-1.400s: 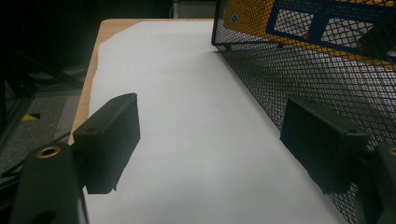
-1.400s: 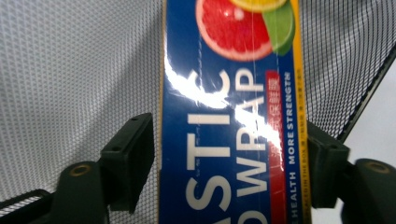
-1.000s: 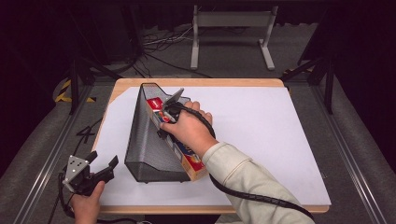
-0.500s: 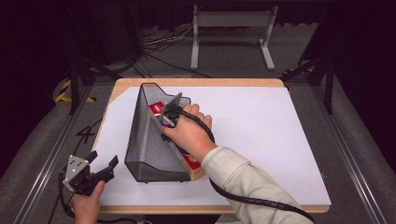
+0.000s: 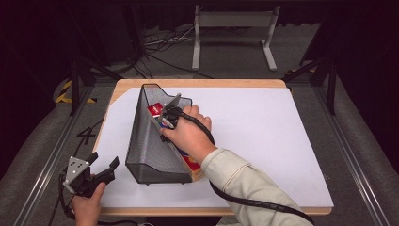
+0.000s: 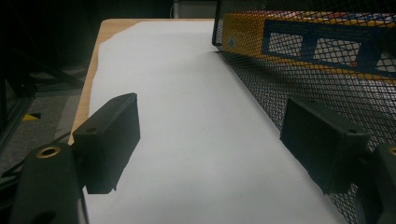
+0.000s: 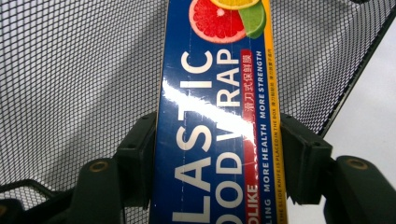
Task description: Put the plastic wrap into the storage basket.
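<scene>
Right gripper (image 7: 215, 158) clamped across a plastic food wrap box (image 7: 217, 116), one jaw on each long side. Box lying inside the black mesh file holder (image 5: 146, 141), long axis running from 11 o'clock to 5 o'clock on the white table cover (image 5: 263, 136), near end poking out at 5. Left gripper (image 6: 210, 149) spread wide, empty, at 7 o'clock beside the holder.

A blue plastic food wrap box (image 7: 217, 116) lies lengthwise inside the black mesh file holder (image 5: 146, 141), its near end pointing toward 5 o'clock.
</scene>
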Motion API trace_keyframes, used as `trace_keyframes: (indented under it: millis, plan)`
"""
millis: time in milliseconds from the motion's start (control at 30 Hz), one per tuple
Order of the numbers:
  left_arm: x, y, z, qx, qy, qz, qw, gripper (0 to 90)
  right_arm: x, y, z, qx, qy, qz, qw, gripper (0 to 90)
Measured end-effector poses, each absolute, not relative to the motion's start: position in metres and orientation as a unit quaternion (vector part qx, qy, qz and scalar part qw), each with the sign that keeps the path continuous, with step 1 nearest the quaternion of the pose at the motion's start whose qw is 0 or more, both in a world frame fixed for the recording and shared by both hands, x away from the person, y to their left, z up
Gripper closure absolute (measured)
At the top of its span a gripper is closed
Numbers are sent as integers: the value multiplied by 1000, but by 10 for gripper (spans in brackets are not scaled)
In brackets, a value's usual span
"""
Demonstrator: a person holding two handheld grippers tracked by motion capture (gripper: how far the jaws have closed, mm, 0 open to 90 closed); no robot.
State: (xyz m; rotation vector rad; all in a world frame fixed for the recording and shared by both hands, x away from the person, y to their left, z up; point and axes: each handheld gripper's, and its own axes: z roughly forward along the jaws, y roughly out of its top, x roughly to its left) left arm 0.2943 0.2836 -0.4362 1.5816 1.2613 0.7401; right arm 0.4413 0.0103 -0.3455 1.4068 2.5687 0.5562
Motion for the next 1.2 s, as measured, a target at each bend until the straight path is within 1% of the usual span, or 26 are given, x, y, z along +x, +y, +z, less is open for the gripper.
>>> trace_keyframes:
  millis: [133, 233, 267, 300, 333, 400, 533, 700, 733, 767, 867, 967, 1067, 1133, 1200]
  plan:
    - [295, 284, -437, 646, 516, 302, 474, 206, 440, 0, -344, 457, 859, 219, 75, 297]
    - [295, 283, -437, 647, 515, 302, 473, 206, 437, -8, -333, 440, 857, 258, 75, 250]
    - [295, 283, -437, 647, 515, 302, 473, 206, 436, -12, -329, 427, 858, 275, 75, 219]
    - [295, 283, -437, 647, 515, 302, 473, 206, 436, -12, -329, 427, 858, 275, 75, 219]
    - [295, 283, -437, 648, 515, 303, 474, 206, 434, -17, -324, 416, 858, 290, 80, 200]
    - [294, 282, -437, 647, 515, 303, 473, 206, 431, -26, -315, 404, 854, 315, 92, 198]
    - [295, 282, -437, 647, 516, 303, 472, 206, 424, -48, -301, 383, 845, 360, 100, 190]
    - [295, 282, -436, 649, 515, 303, 471, 206, 416, -73, -290, 363, 835, 394, 126, 190]
    - [295, 281, -436, 647, 517, 303, 472, 206, 412, -84, -287, 358, 832, 403, 132, 190]
    - [295, 281, -436, 647, 516, 303, 472, 206, 412, -84, -287, 358, 832, 403, 132, 190]
    - [295, 281, -436, 647, 516, 303, 472, 206, 404, -102, -284, 346, 829, 416, 138, 190]
    - [295, 282, -436, 648, 515, 303, 473, 205, 395, -125, -284, 330, 827, 431, 145, 189]
    - [295, 282, -436, 648, 515, 302, 474, 204, 384, -162, -294, 313, 824, 443, 165, 167]
    - [295, 281, -436, 649, 514, 301, 474, 204, 376, -198, -313, 315, 822, 439, 183, 175]
    - [296, 280, -436, 651, 513, 300, 473, 203, 370, -230, -335, 334, 819, 427, 188, 200]
